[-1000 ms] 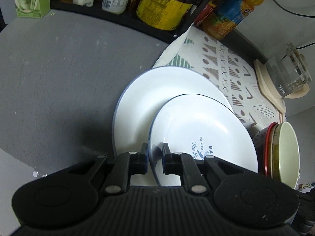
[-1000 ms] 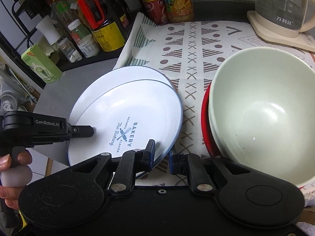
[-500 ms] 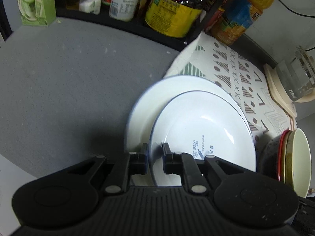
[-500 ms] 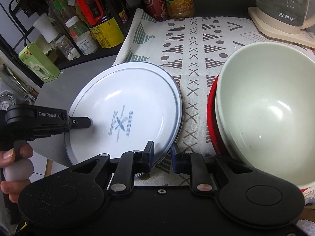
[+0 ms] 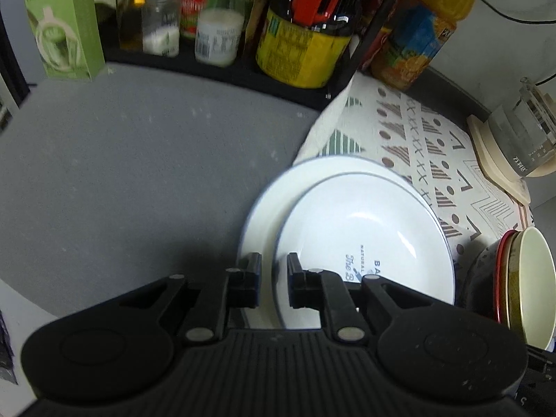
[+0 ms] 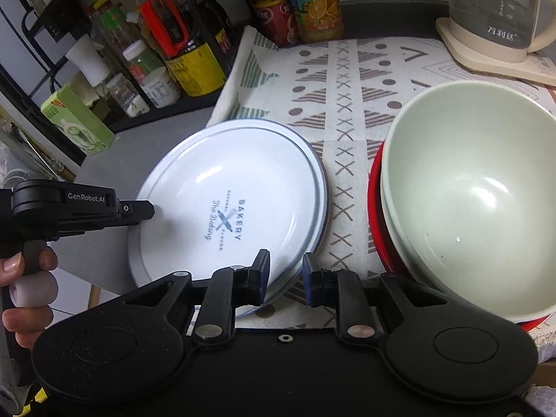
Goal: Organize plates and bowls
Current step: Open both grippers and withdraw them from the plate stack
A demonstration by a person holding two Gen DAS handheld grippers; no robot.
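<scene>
Two white plates with blue rims lie stacked where the grey counter meets the patterned cloth. The top plate (image 5: 365,236) (image 6: 236,187) carries a "BAKERY" print and rests almost centred on the lower plate (image 5: 260,215) (image 6: 133,260). My left gripper (image 5: 274,278) is shut on the top plate's near-left rim, and one of its fingers (image 6: 139,208) shows in the right wrist view. My right gripper (image 6: 285,274) hovers open over the plates' near-right rim and holds nothing. To the right, a pale green bowl (image 6: 469,201) (image 5: 528,278) sits nested in a red bowl (image 6: 377,215).
A black rack of bottles and jars (image 5: 295,45) lines the back, with a green carton (image 5: 62,24) at its left. A glass kettle (image 6: 497,10) stands on a cream base at the back right. Patterned cloth (image 6: 347,80) covers the right side and grey counter (image 5: 121,173) lies left. A hand (image 6: 27,278) holds the left gripper.
The top plate has come down and slid over the lower plate until almost centred on it. My left gripper went with it. The bowls and my right gripper stayed put.
</scene>
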